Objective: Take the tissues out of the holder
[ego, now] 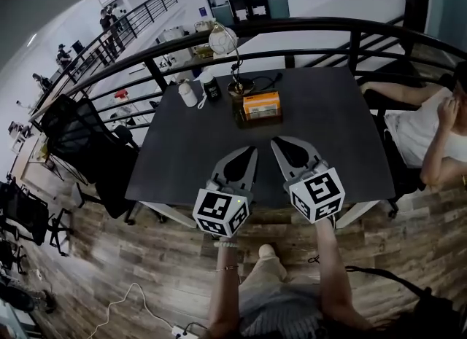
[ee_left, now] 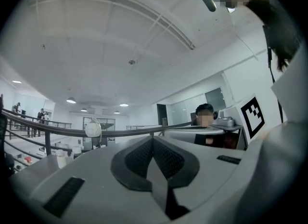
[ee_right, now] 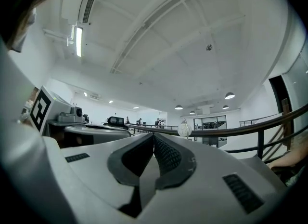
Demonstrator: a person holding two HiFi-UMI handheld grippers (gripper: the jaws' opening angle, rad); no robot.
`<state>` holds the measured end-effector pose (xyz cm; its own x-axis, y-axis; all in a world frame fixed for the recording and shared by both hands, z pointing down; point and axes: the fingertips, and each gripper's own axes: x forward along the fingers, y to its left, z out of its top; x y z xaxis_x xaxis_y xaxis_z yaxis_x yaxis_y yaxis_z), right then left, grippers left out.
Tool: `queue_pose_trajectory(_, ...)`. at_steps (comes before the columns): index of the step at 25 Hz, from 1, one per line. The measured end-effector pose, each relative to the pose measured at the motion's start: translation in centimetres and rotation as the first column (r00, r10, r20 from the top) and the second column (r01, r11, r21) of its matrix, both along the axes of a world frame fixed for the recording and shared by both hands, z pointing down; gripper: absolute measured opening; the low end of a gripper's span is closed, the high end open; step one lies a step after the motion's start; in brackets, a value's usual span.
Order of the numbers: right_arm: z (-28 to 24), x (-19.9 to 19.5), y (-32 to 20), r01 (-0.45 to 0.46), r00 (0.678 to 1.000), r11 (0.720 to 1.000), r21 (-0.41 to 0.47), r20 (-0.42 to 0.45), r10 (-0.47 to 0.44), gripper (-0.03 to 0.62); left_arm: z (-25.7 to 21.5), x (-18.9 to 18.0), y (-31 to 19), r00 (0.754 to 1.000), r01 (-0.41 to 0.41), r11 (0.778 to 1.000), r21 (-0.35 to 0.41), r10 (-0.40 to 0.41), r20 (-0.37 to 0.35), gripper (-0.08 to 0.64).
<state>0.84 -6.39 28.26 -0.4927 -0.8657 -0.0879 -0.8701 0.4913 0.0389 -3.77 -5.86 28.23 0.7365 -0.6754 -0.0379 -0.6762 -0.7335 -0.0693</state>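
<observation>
Dark square surface (ego: 190,148) before me, on a wood-plank floor (ego: 146,272). Black railing (ego: 321,22) curves behind it, with a black mesh chair (ego: 73,137) to the left. White ceiling (ee_right: 183,35) with round lights (ee_right: 229,95).

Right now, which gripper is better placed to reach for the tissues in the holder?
Right, but only slightly. The right gripper sits a little nearer the orange tissues in the holder than the left gripper. Both are shut and empty, so either must open first.

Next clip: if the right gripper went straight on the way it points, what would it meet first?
Probably the orange tissue pack in its dark holder: the shut right gripper aims at it across the black table. Its height is unclear, so it might pass over.
</observation>
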Motion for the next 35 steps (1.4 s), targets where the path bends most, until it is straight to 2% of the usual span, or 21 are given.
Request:
queue_pose_trajectory(6,0.5,0.1,-4.8,-0.021,1.0,0.999,-0.039,-0.012,0.021,0.014,-0.8,0.1,-5.4,0.999,-0.033,0.999,0.002,0.033,-0.021,0.008)
queue_pose_trajectory(9,1.1,0.0,-7.4,-0.039,0.999,0.997,-0.059,0.028,0.041,0.014,-0.5,0.2,-7.5,0.998,-0.063,0.998,-0.002,0.063,-0.003,0.008)
queue_pose_trajectory(15,2.4,-0.5,-12.1,-0.066,0.997,0.994,-0.084,0.02,0.068,0.014,0.5,-1.3,-12.1,0.998,-0.069,0.997,-0.023,0.069,0.007,0.008)
queue_pose_trajectory(21,4.0,-1.3,-14.7,-0.078,0.996,0.989,-0.127,0.024,0.082,0.014,1.9,-1.8,-14.2,0.996,-0.091,0.994,-0.057,0.09,-0.021,0.008)
queue_pose_trajectory(29,7.5,-4.8,-16.2,-0.007,1.0,0.979,-0.205,-0.006,0.006,0.014,5.1,-4.8,-14.9,0.998,-0.034,0.99,-0.135,0.026,-0.062,0.008)
queue_pose_trajectory(35,8.6,-6.6,-18.6,0.084,0.996,0.968,-0.238,0.003,-0.086,0.014,5.8,-6.6,-17.1,0.998,0.045,0.986,-0.159,-0.052,-0.042,0.008)
